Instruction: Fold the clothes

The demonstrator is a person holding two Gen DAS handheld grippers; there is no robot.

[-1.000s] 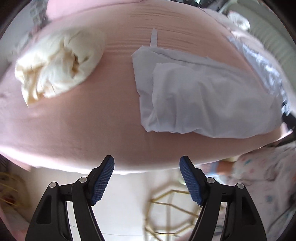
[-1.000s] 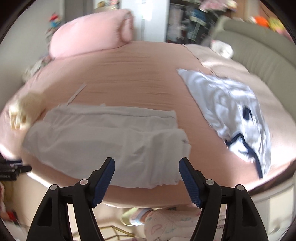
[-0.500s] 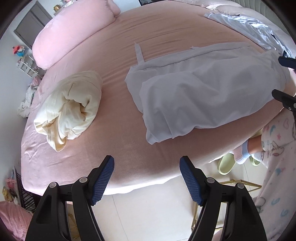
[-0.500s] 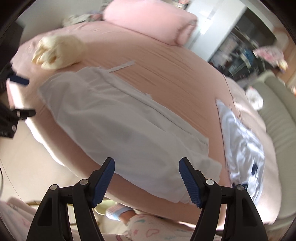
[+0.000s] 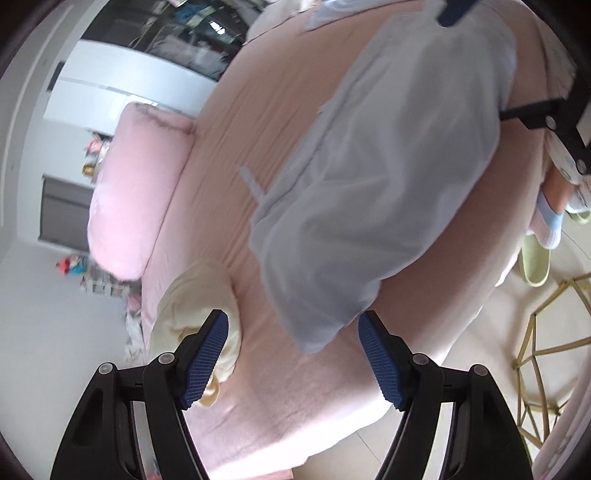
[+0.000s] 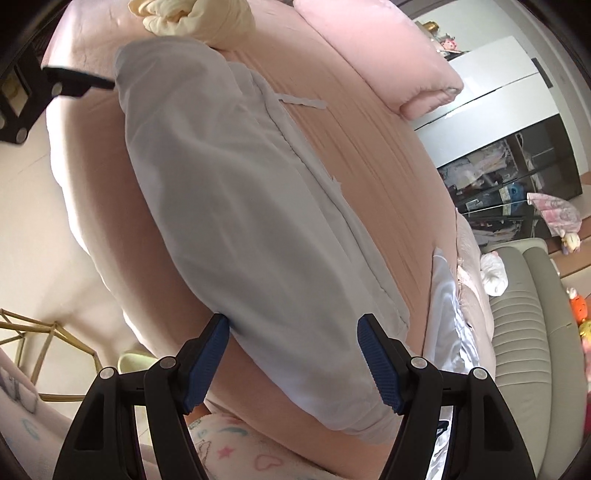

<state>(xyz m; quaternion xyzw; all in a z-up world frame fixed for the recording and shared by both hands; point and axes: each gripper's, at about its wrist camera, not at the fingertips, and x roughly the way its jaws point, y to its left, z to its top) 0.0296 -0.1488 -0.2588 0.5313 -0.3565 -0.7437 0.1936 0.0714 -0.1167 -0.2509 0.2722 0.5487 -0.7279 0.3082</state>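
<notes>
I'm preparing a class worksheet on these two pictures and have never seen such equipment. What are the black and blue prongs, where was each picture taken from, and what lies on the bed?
No robot: a person holds a two-fingered tool in each hand, with a camera on each looking along its fingers. One view shows the left tool, the other the right tool; both stand open and empty. On the pink bed lie a long white garment, a crumpled cream garment and a pink pillow.
</notes>
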